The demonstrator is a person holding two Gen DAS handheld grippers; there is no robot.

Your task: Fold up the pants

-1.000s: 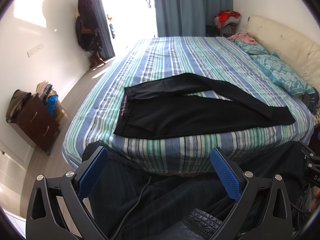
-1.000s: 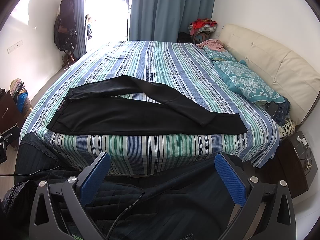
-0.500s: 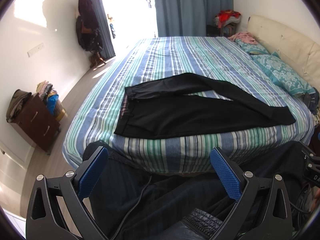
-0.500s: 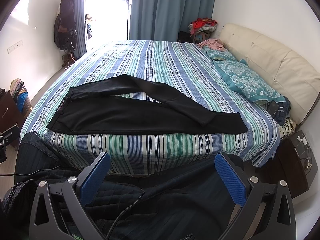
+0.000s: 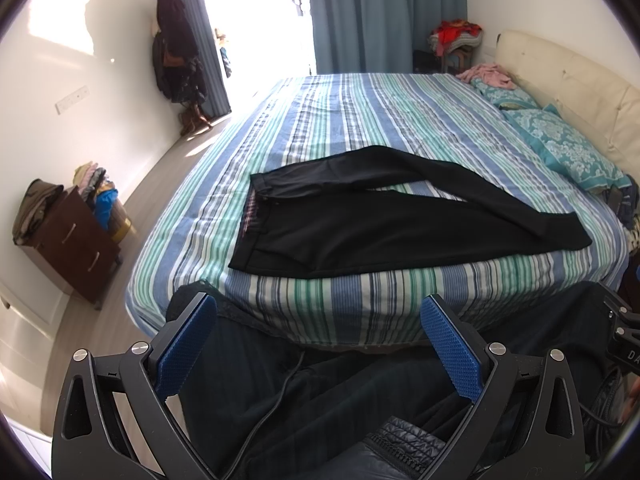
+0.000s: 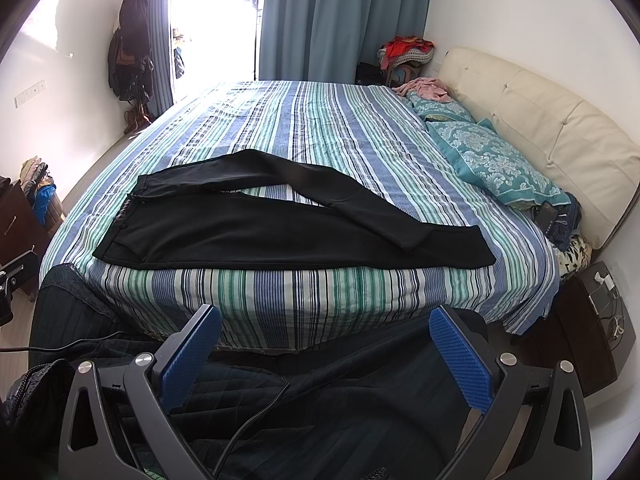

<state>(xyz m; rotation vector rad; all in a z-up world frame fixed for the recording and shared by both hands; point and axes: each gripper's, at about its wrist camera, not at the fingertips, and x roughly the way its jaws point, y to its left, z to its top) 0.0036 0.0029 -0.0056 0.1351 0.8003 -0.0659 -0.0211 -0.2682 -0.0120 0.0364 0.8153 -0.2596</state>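
The black pants point(image 5: 400, 224) point(image 6: 280, 228) lie flat near the front edge of the bed point(image 5: 360, 120) point(image 6: 320, 128), waistband toward the left and cuffs toward the right. The cloth is matte and smooth. The near leg runs straight along the mattress edge, while the far leg bows away in a shallow arc and comes down over the near leg close to the cuffs, leaving a narrow sliver of bedding showing between them. A thin band of pinkish lining shows at the waistband.

The bedcover is woven in blue, green, white and dark stripes, softly creased. At the right, teal patterned pillows point(image 5: 568, 148) point(image 6: 496, 164) rest against a padded cream headboard point(image 5: 580, 80) point(image 6: 552, 120), with a pink garment point(image 5: 486, 74) point(image 6: 426, 88) bunched beyond them.

The left hand-held gripper point(image 5: 316, 344) and the right hand-held gripper point(image 6: 326, 354) are both spread wide and hold nothing — their ribbed blue pads point(image 5: 184, 344) point(image 6: 460, 360) sit in black frames, well short of the pants. Between them and the bed lies dark quilted fabric point(image 5: 340, 400) point(image 6: 280, 408) crossed by a black cable point(image 5: 276, 400) point(image 6: 256, 420).

A dark wooden dresser point(image 5: 76, 244) piled with clothes stands left of the bed — beyond it, coats hang on a stand point(image 5: 176, 60) point(image 6: 130, 44) beside blue-grey curtains point(image 5: 384, 16) point(image 6: 340, 20).
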